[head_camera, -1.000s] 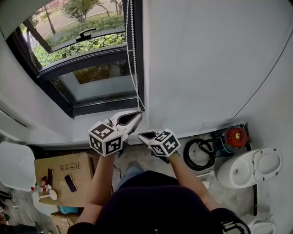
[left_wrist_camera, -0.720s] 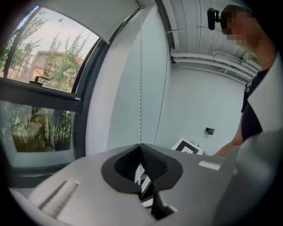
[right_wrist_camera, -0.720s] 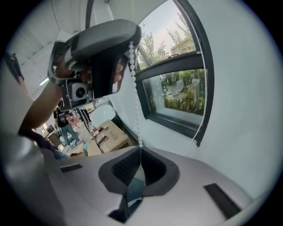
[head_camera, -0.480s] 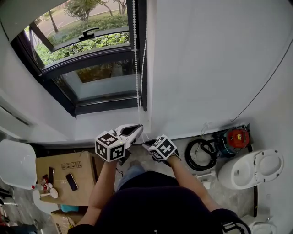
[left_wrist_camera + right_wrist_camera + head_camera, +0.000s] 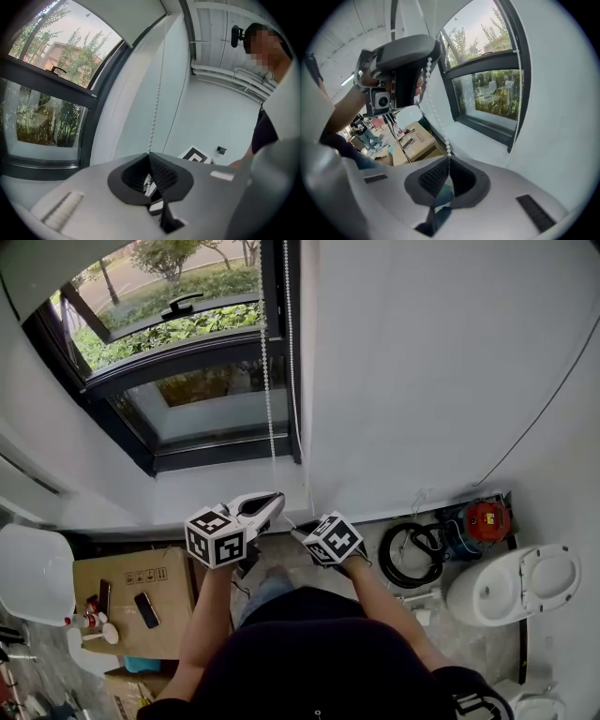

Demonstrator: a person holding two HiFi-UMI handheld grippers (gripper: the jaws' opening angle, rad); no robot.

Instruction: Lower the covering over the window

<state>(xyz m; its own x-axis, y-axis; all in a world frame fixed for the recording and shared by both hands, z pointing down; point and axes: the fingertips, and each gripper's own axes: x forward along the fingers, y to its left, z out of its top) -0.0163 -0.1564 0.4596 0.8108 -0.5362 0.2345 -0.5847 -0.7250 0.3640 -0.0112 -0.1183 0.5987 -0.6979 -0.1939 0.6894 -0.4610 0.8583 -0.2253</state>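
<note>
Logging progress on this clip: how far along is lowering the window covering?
Done: both grippers are on the bead chain. The left gripper is shut on it, and so is the right gripper, with a stretch of chain running between them. In hand: that two-gripper hold. Left: the window glass shows uncovered in the head view, so most of the lowering seems ahead.

The bead chain [image 5: 268, 390] hangs along the window's [image 5: 202, 407] right edge. On the floor [image 5: 457, 632], the cardboard box [image 5: 131, 592] lies left, the toilet [image 5: 511, 585] right.
</note>
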